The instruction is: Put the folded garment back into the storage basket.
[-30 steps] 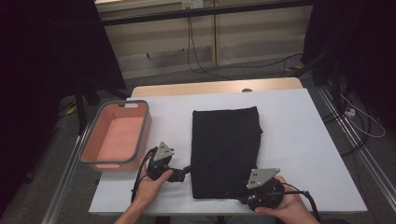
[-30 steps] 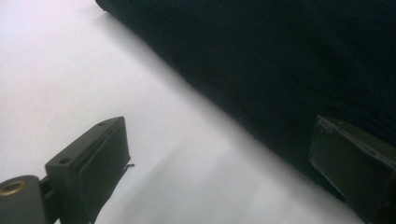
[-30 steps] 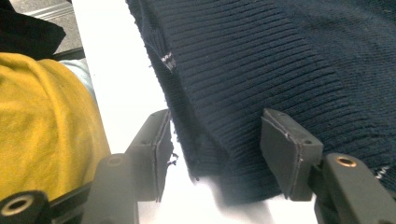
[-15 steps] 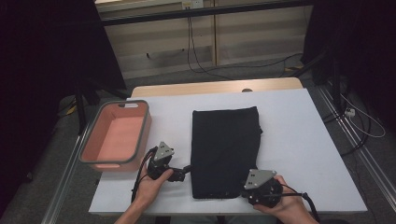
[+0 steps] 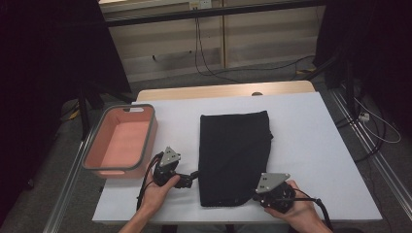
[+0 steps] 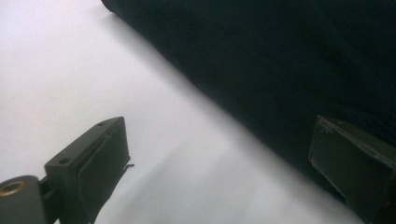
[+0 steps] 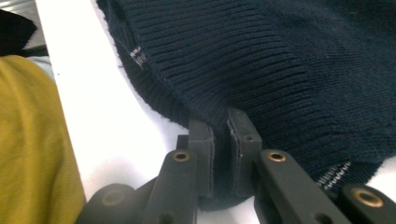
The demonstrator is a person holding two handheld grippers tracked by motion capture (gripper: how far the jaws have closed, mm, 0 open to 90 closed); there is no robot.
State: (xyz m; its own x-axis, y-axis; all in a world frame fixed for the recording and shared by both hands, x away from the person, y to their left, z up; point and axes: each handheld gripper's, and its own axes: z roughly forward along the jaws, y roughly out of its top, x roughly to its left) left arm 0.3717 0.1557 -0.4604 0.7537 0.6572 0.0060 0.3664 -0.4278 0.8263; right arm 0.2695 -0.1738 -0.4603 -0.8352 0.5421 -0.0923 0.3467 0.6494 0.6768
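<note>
Dark knit garment [image 5: 234, 158]: folded into a long rectangle, lying flat at the middle of the white table [image 5: 311, 145], near hem close to the near edge. Looks plain black from the high view; in the right gripper view reads as navy ribbed knit [image 7: 261, 60] with a small striped tag at the hem.

Right gripper [image 5: 257, 196]: at the near right corner of the garment, held in a hand. Jaws just closing, now nearly together, a fold of the ribbed hem pinched between the pads [image 7: 201, 140].

Left gripper [image 5: 193, 177]: just left of the garment's near left edge, held in a hand. Jaws wide apart in the left gripper view, one over bare table, the other over the cloth edge [image 6: 280, 93]; nothing clamped.

Pink bin [image 5: 120, 141]: grey-rimmed, at the left table edge, well apart from the garment.

Yellow cloth [image 7: 32, 140]: at the left of the right gripper view, off the table's near edge.
</note>
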